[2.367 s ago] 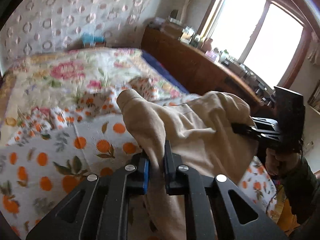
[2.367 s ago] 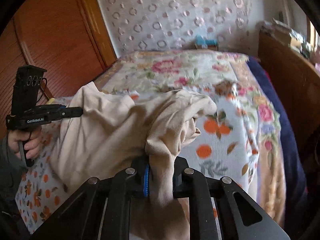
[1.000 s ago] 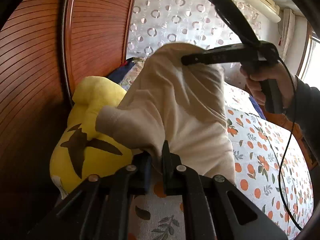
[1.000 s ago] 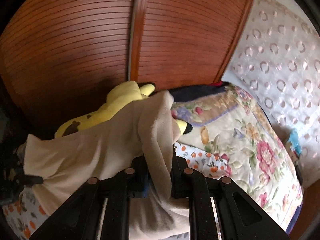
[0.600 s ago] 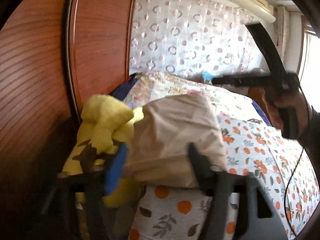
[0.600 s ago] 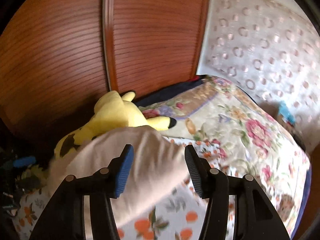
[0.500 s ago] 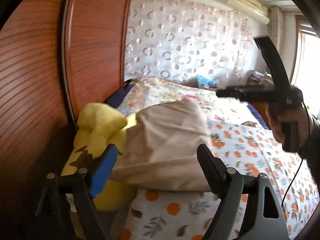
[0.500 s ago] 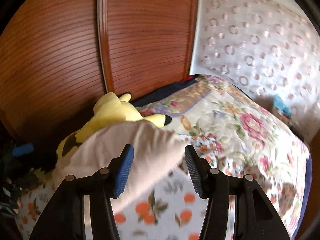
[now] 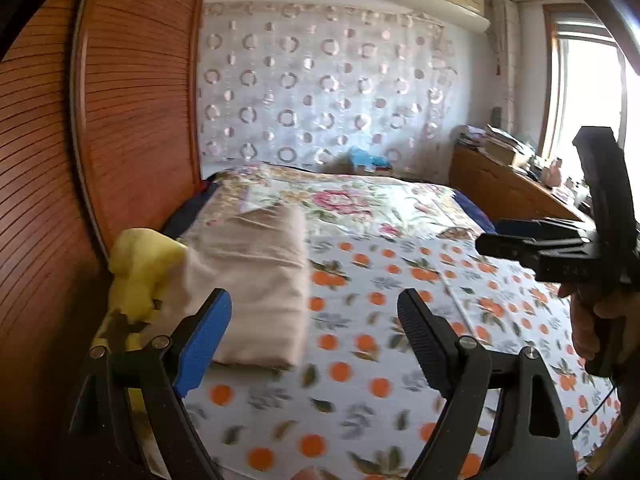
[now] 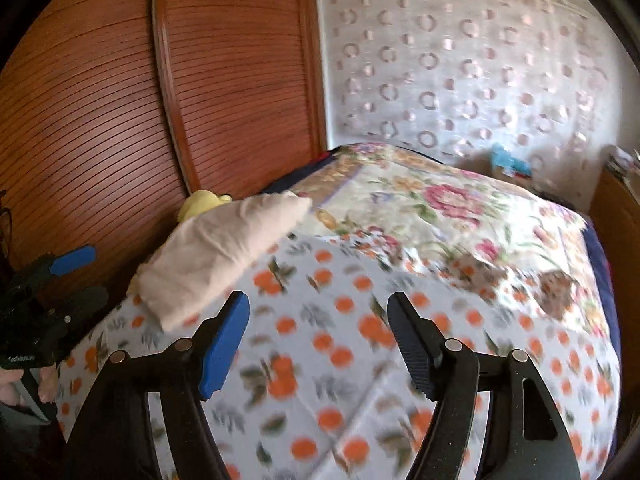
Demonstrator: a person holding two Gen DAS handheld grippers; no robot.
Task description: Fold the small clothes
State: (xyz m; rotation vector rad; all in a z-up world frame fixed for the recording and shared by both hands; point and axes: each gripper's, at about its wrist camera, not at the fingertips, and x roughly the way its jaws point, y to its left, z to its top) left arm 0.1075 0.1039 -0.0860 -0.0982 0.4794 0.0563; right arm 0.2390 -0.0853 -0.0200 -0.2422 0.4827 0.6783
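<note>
Both claws are off the cloth. Near me in the left wrist view, my left gripper [image 9: 314,334] stands spread wide with only the orange-print sheet [image 9: 360,360] between its fingers; its jaws have just been opening, where a second ago they pinched a fold of the garment. My right gripper [image 10: 318,340] is likewise spread with nothing between its pads, its jaws having just opened off the same garment, and it has swung away to the right, well apart from it.

Beyond the left fingers, the beige folded garment [image 9: 256,280] now lies on the sheet at the left edge of the bed, leaning against the yellow plush toy [image 9: 140,268], which it partly covers. A second ago it hung in the air between the two claws.

Farther off lie the floral quilt [image 10: 440,208] and the wooden wardrobe doors [image 10: 120,100].
</note>
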